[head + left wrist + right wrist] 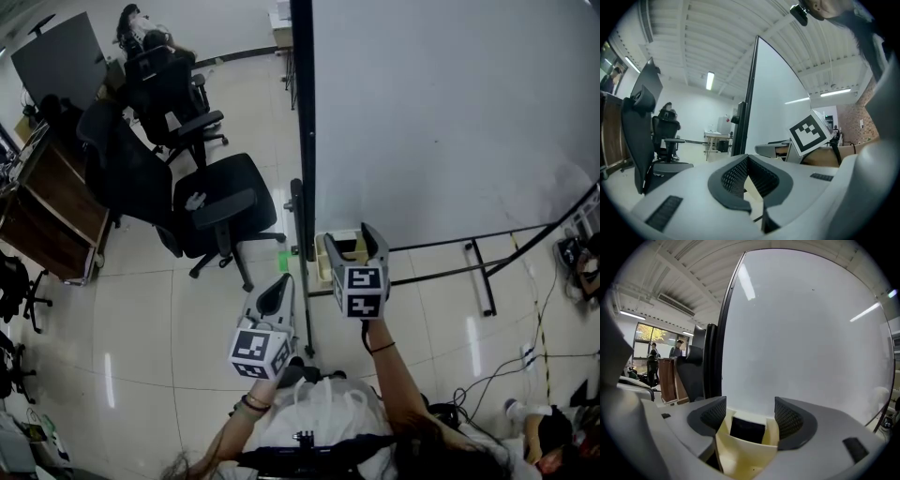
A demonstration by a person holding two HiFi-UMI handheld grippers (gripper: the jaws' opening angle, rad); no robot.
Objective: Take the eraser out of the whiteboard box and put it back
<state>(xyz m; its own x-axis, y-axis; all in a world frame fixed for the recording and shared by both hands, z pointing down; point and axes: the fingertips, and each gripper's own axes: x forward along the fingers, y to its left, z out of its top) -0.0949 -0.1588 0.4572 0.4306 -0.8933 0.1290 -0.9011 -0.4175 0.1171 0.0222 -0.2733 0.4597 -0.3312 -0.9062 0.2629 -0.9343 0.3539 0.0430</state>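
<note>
**Right tongs [349, 242] gaping around the whiteboard box [322, 270], the eraser [747, 430] sitting inside it**

Head view: the person is holding both tools before the whiteboard [450, 122]. The right tongs are standing wide apart on either side of the cream box at the board's lower left corner. The left tongs [278, 292] are hanging lower and further left, near a black office chair [220, 202]. Left gripper view: its jaws are meeting at the tips, gripping nothing, and the right tool's marker cube [810, 132] is showing beyond them on the right. Right gripper view: the jaws are standing wide open with the box between them. The dark eraser is sitting in the box behind its front wall, and neither pad is pressing on it.
</note>
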